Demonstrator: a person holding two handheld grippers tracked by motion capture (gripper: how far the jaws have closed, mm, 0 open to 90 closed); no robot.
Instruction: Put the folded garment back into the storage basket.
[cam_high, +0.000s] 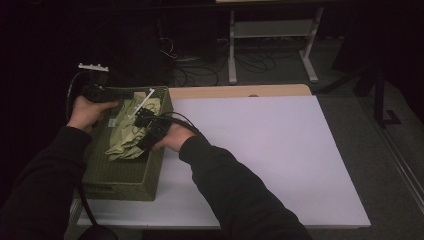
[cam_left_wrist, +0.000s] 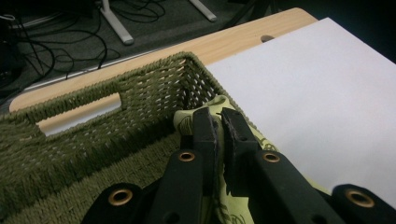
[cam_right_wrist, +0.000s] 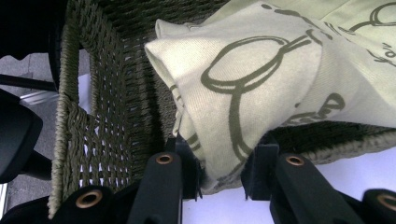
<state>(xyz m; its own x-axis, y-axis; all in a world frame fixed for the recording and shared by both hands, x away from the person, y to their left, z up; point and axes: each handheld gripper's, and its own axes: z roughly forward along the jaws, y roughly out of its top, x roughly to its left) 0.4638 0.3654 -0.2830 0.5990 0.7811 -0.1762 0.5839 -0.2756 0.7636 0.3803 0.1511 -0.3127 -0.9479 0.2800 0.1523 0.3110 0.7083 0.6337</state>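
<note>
A green woven basket (cam_high: 125, 175) stands at the left end of the table, with a crumpled pale green printed cloth (cam_high: 125, 142) inside it. My left gripper (cam_high: 127, 97) reaches in at the basket's far end. In the left gripper view its jaws (cam_left_wrist: 218, 119) are shut on a fold of the cloth (cam_left_wrist: 187, 119) near the basket's far corner (cam_left_wrist: 93, 135). My right gripper (cam_high: 140, 120) comes in over the basket's right wall. The right gripper view shows it (cam_right_wrist: 219, 154) shut on a hanging edge of the cloth (cam_right_wrist: 243, 70) beside the woven wall (cam_right_wrist: 112, 93).
A white sheet (cam_high: 260, 150) covers the table to the right of the basket, with a wooden strip (cam_high: 240, 91) along the far edge. Beyond the table are cables and a white table frame (cam_high: 272, 30) on the grey floor. The basket sits close to the table's left and front edges.
</note>
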